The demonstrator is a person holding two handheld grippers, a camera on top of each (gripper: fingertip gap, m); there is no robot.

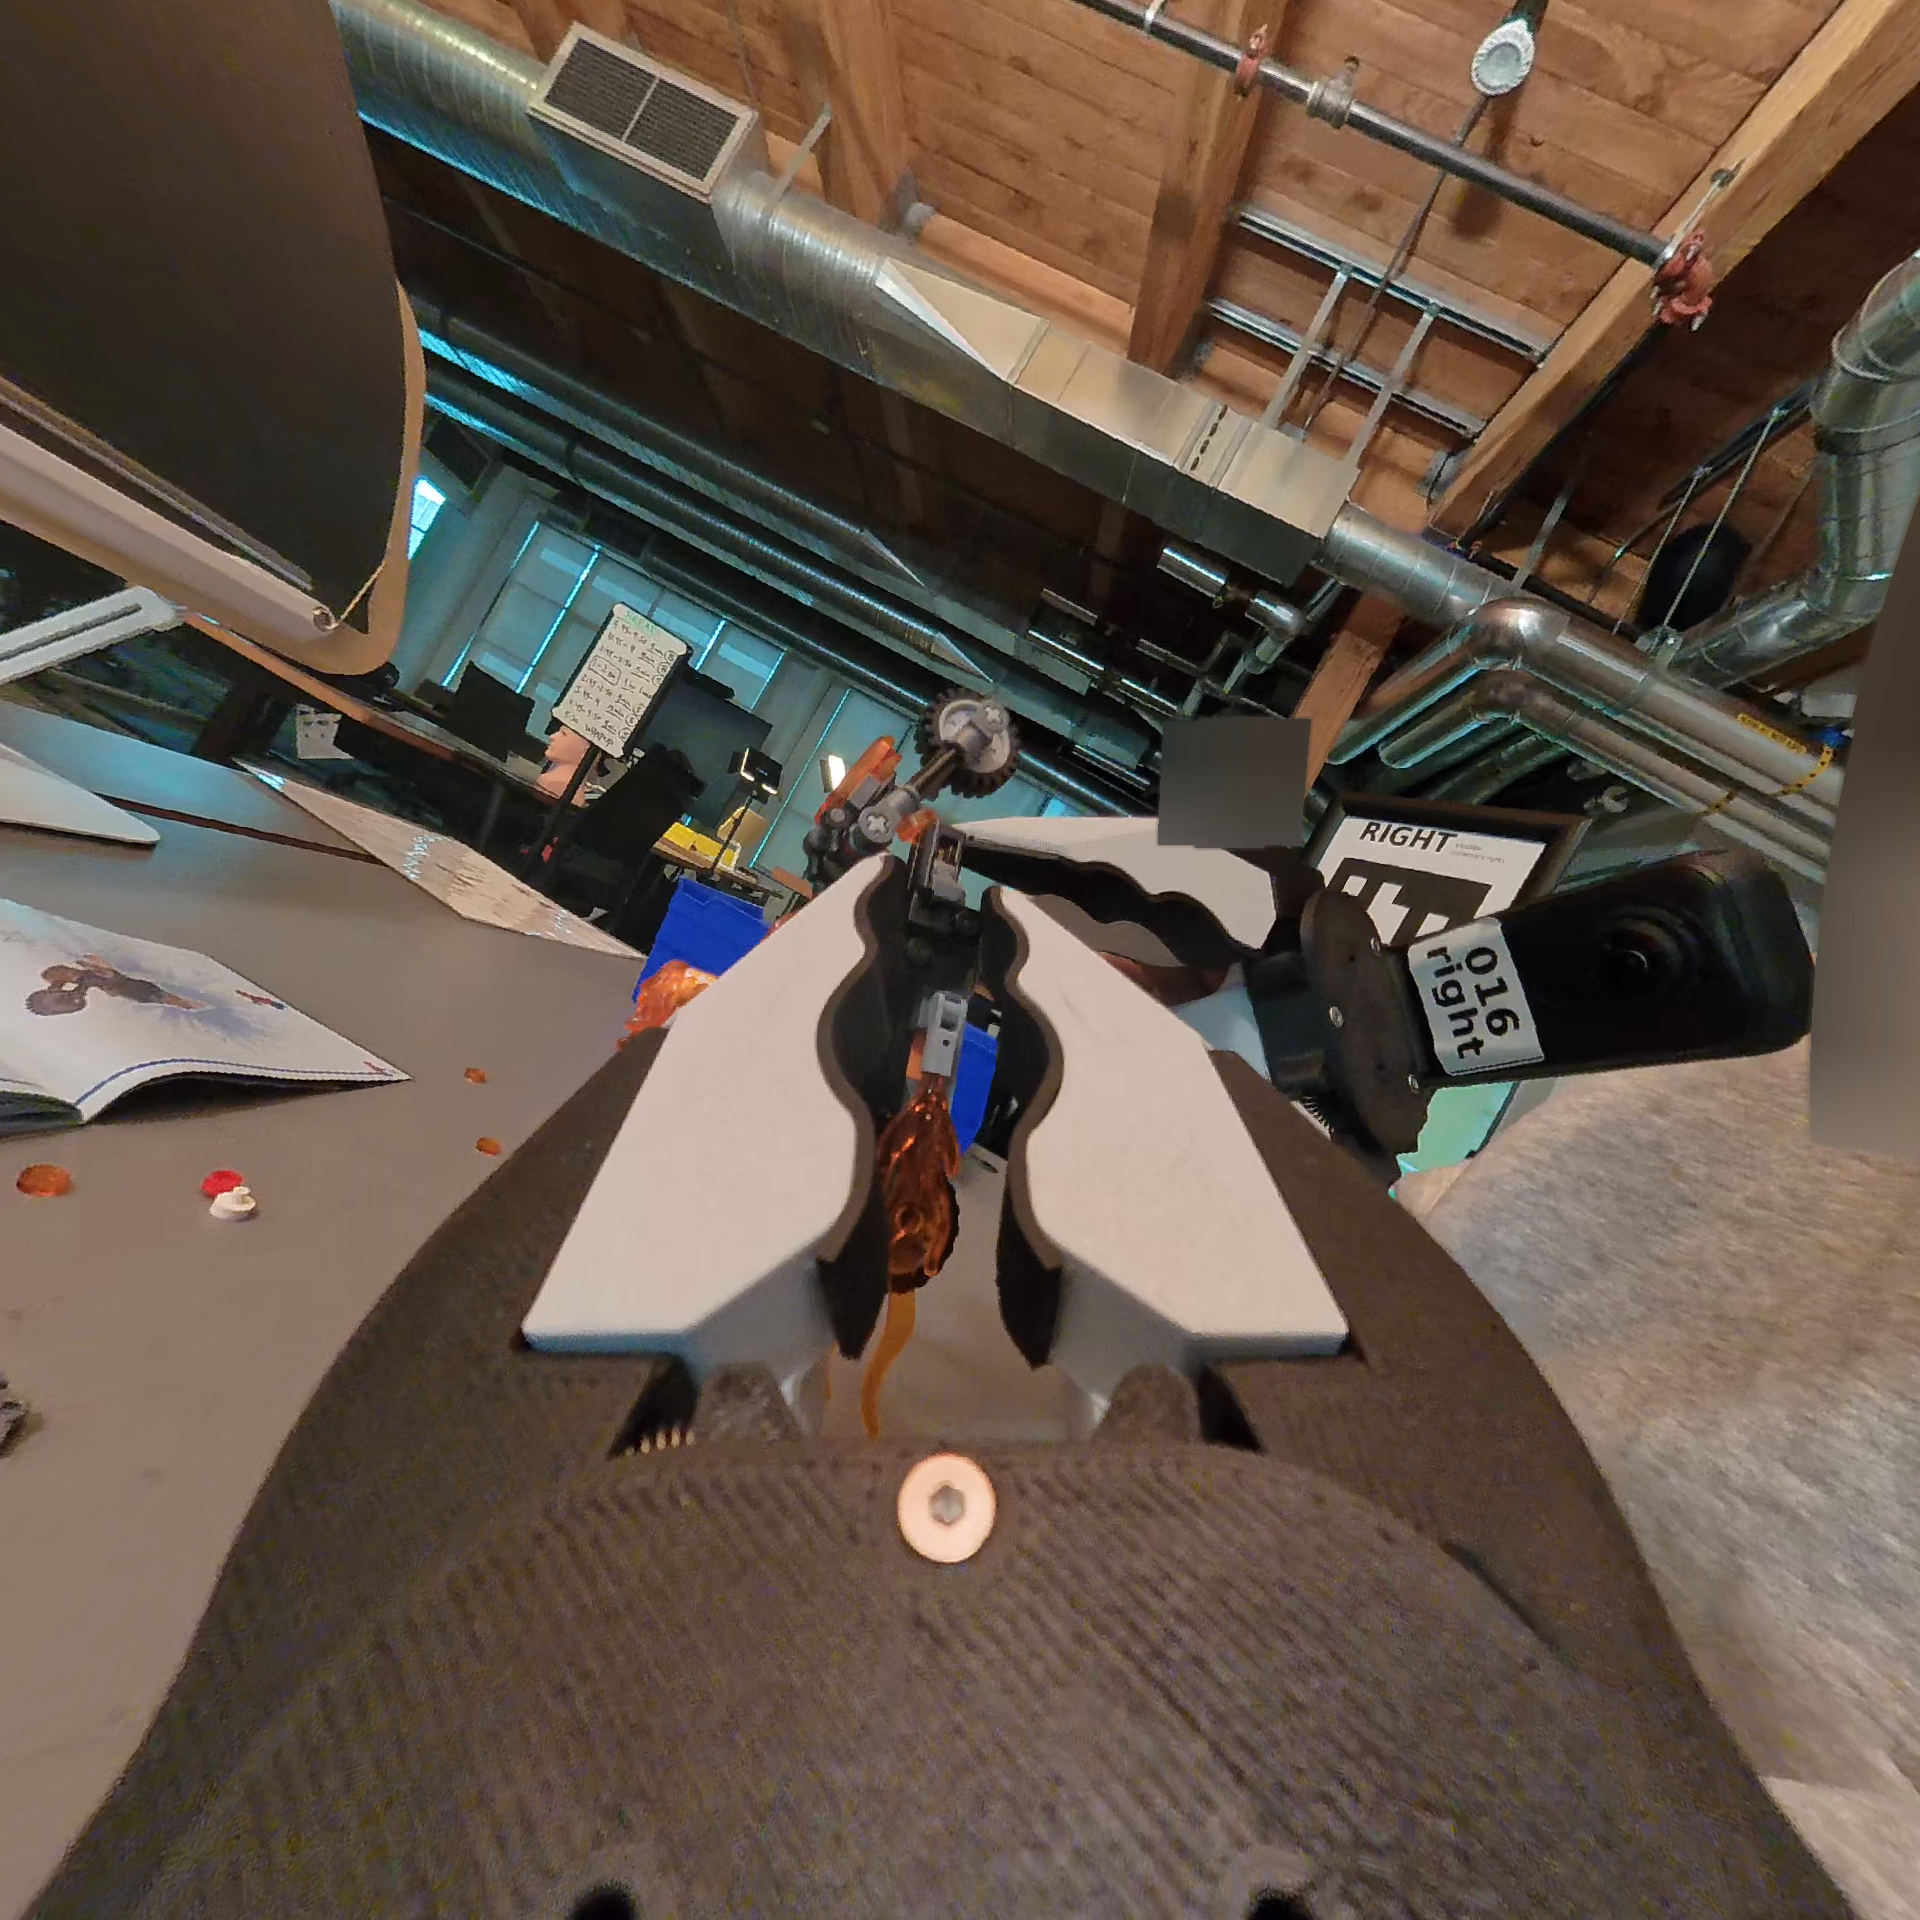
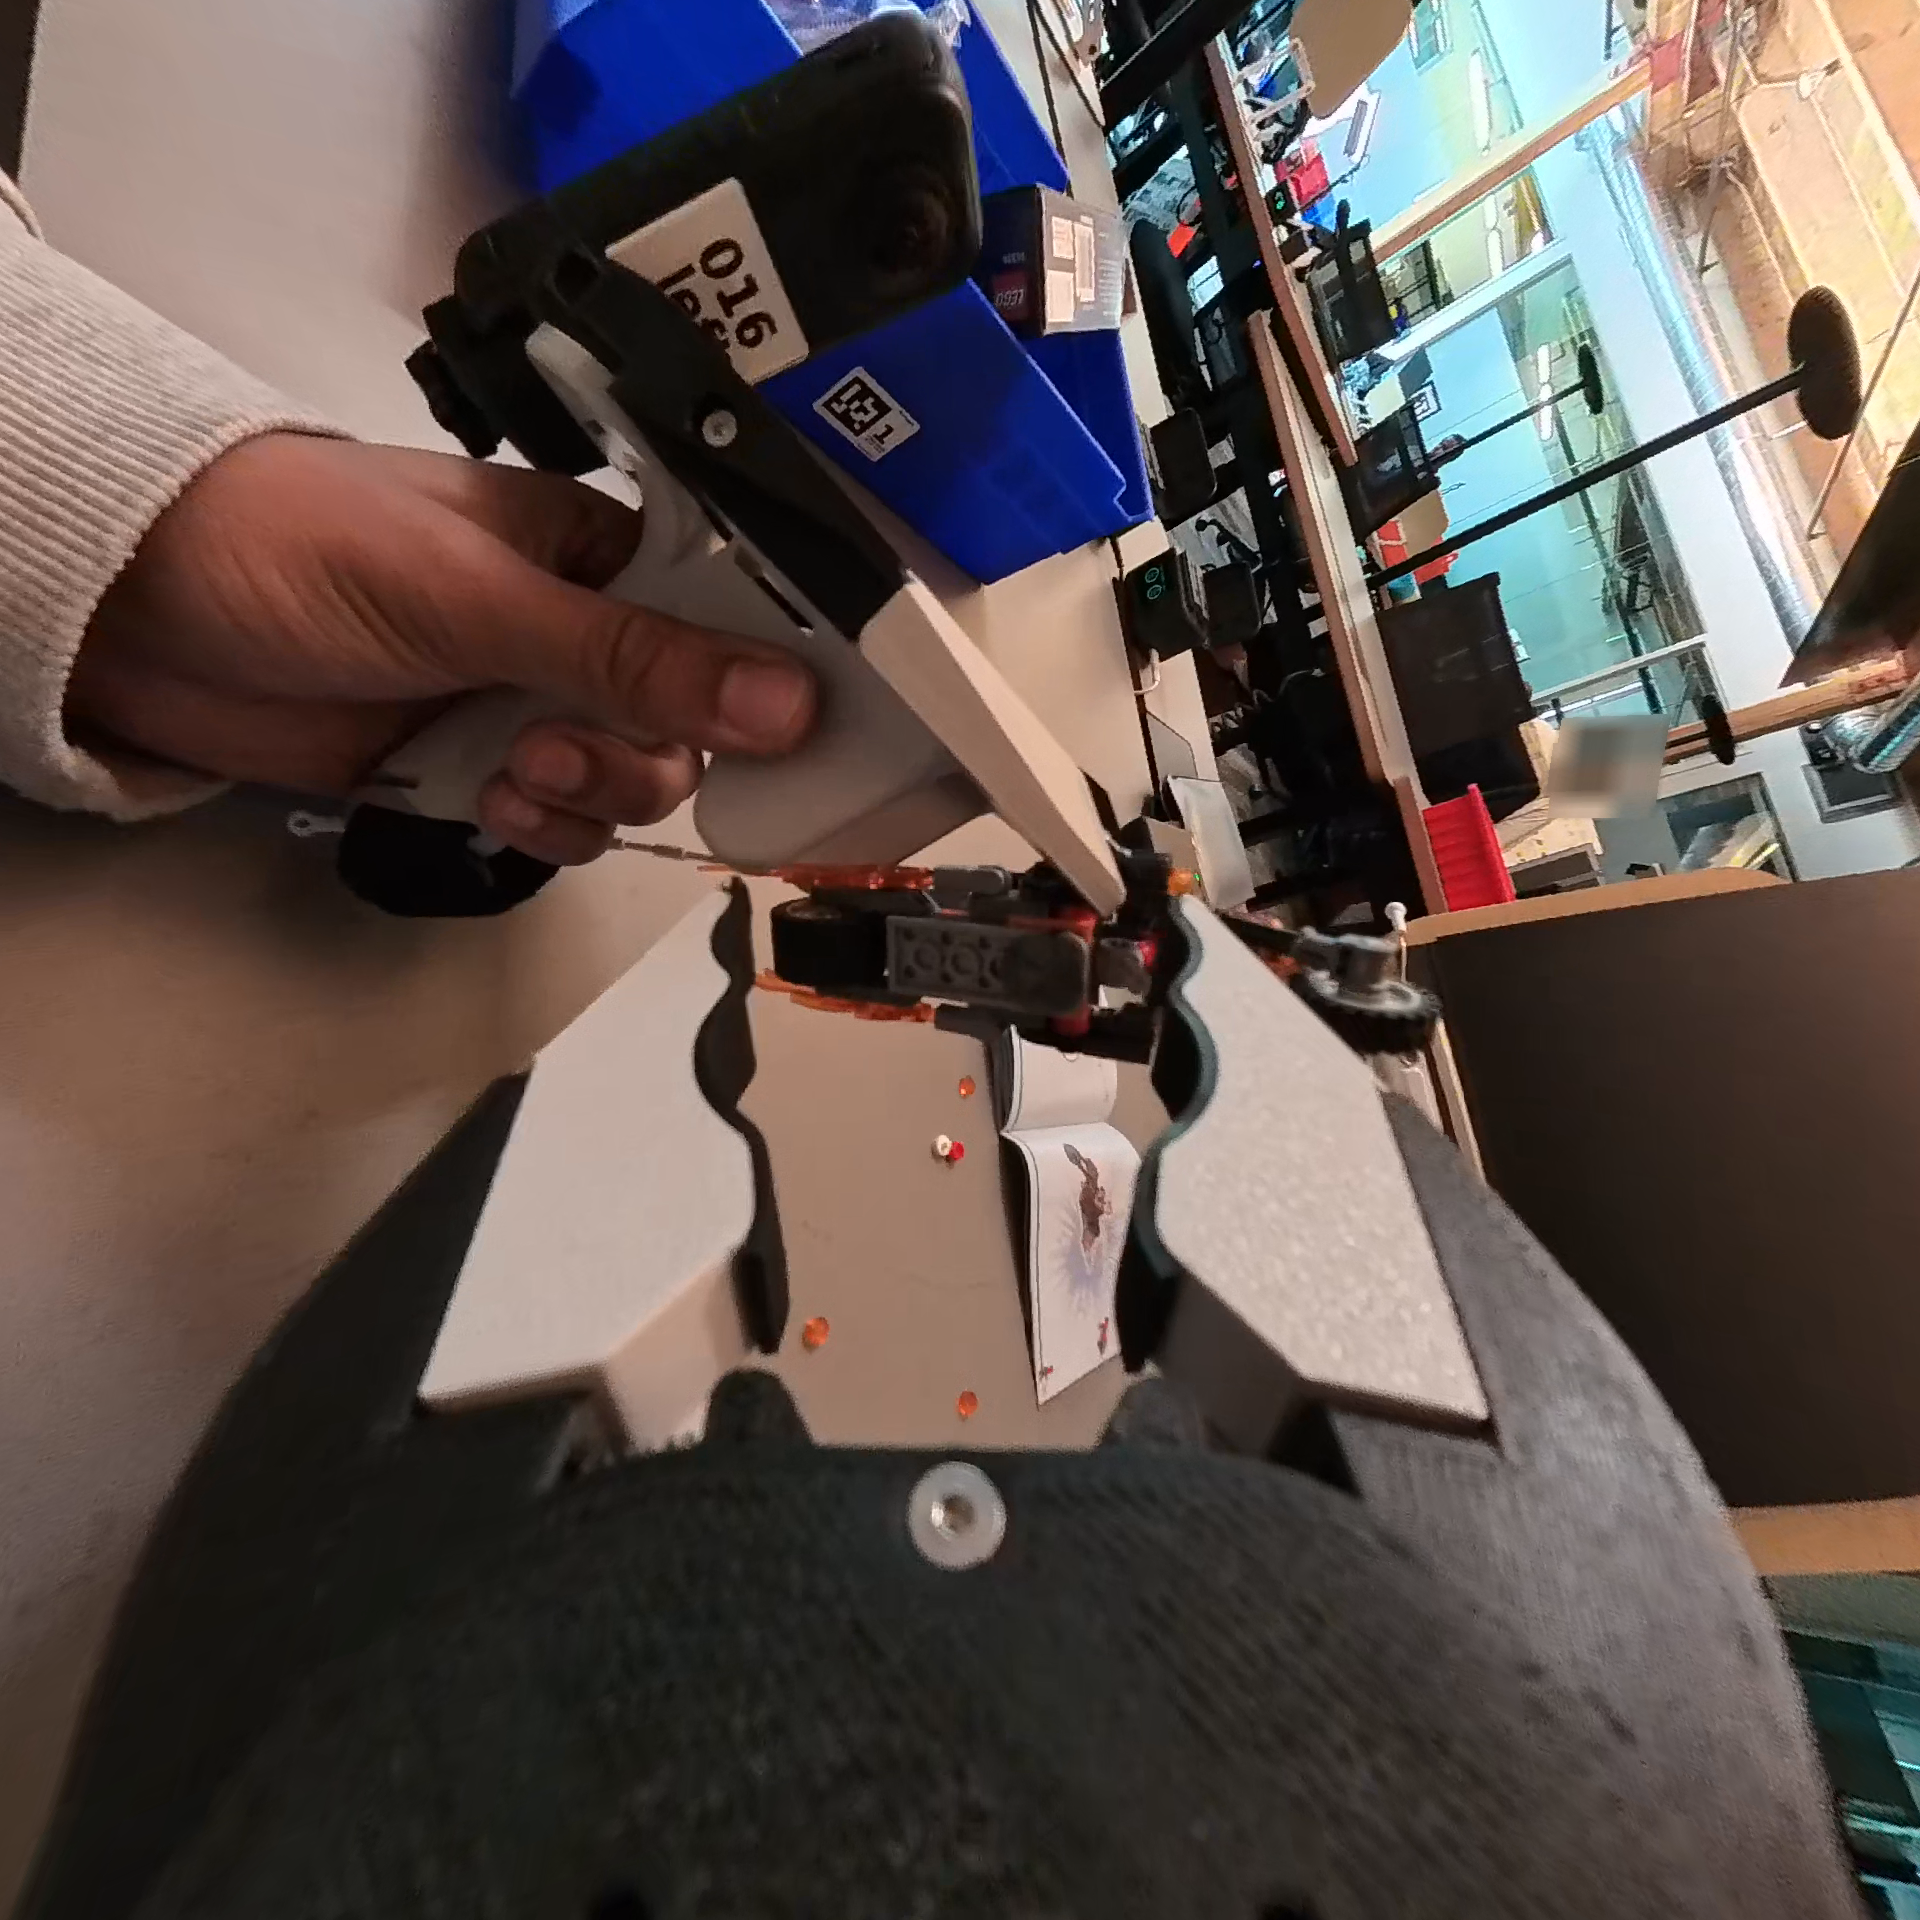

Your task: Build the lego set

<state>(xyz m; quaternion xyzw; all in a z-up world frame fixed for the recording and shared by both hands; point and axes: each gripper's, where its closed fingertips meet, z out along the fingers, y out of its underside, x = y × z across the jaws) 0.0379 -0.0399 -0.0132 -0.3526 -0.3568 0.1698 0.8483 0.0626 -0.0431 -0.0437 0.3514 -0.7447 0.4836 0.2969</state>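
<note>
Left gripper [image 1: 940,883] clamps a Lego motorcycle [image 1: 930,997]; right gripper [image 2: 956,914] gapes wide around it.

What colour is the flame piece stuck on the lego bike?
See-through orange. The flame piece shows best in the left wrist view, between the left gripper's jaws.

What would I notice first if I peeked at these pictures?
First, the little grey and black lego motorbike with see-through orange flames, held up in the air between both grippers. The left gripper is pinching it, and the right gripper is open around it. Behind it, a hand holds the left gripper, with a big blue bin on the table beyond.
</note>
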